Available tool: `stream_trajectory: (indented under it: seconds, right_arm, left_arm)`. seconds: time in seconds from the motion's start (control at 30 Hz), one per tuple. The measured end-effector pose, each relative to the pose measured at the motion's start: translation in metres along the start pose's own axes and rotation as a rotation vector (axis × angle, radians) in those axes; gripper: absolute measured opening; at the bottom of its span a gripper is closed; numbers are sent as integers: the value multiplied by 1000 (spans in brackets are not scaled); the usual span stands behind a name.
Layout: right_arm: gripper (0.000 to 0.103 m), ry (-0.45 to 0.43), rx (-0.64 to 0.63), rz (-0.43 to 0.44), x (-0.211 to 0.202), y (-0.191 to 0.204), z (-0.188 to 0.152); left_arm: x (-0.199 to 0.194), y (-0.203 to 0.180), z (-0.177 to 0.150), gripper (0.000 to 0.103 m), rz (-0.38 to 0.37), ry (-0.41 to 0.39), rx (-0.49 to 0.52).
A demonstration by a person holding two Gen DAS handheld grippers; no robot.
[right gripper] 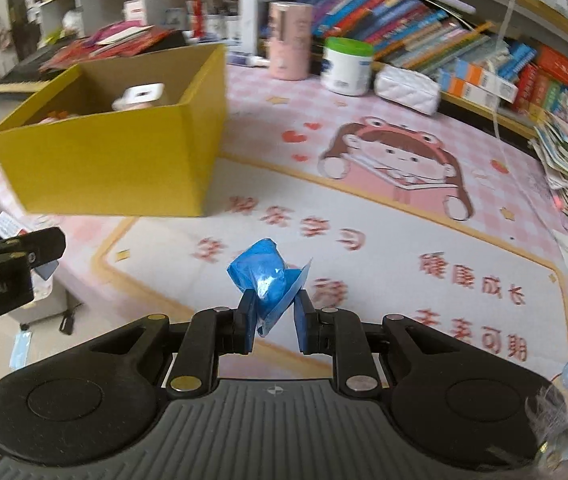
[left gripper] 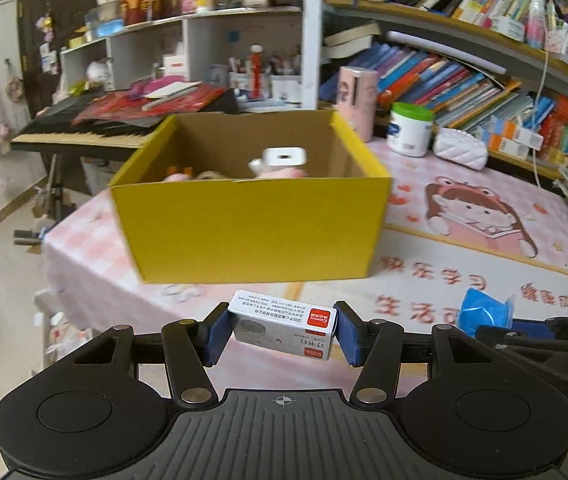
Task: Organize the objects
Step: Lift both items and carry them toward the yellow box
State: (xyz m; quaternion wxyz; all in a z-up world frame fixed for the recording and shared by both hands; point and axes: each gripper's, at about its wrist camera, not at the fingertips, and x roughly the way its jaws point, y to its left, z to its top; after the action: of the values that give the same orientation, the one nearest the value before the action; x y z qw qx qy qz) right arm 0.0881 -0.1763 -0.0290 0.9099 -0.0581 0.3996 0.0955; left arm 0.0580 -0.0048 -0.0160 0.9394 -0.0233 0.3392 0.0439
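The left hand-held gripper [left gripper: 282,330] clamped a small white box [left gripper: 284,325]; the right hand-held gripper [right gripper: 275,316] pinched a crumpled blue packet [right gripper: 265,280]. Both hung above the desk [right gripper: 404,240], short of the yellow box [left gripper: 249,216], whose contents were mostly hidden.

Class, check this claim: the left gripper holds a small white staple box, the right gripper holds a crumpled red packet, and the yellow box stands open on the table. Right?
Not quite. In the right wrist view, the packet in the right gripper is blue, not red. The left gripper does hold the white staple box, and the yellow box stands open.
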Motion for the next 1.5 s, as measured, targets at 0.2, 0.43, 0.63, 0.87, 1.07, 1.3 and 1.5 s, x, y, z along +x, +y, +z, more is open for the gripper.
stream_trajectory:
  seconds: [0.2,0.43,0.63,0.87,1.07,1.3,1.5]
  right_arm:
    - [18,-5,-10,15,-9,37,-9]
    - [18,-13,-21,35,-20,68,-17]
    - [18,-23,-28,44,-27,86,-19]
    - [18,-42,-29,38,-35,94,-15]
    - [18,-51,-26,27,-41,96,-16]
    - [18,-52,-19,25,-44,95,-17]
    - [18,-82,8,27,-50,86,-4]
  left_arm:
    - [-19,31,-12,53,30,-16,-5]
    - [-33,57,-18,53,47,-28,4]
    - [-43,71,-21,53,51,-48,2]
    - [-52,81,-22,53,48,-72,-10]
    - [-55,82,-21,53,34,-82,-10]
    - [-58,80,-19,53,21,-94,-7]
    - [-58,77,-1,53,6,-139,-18]
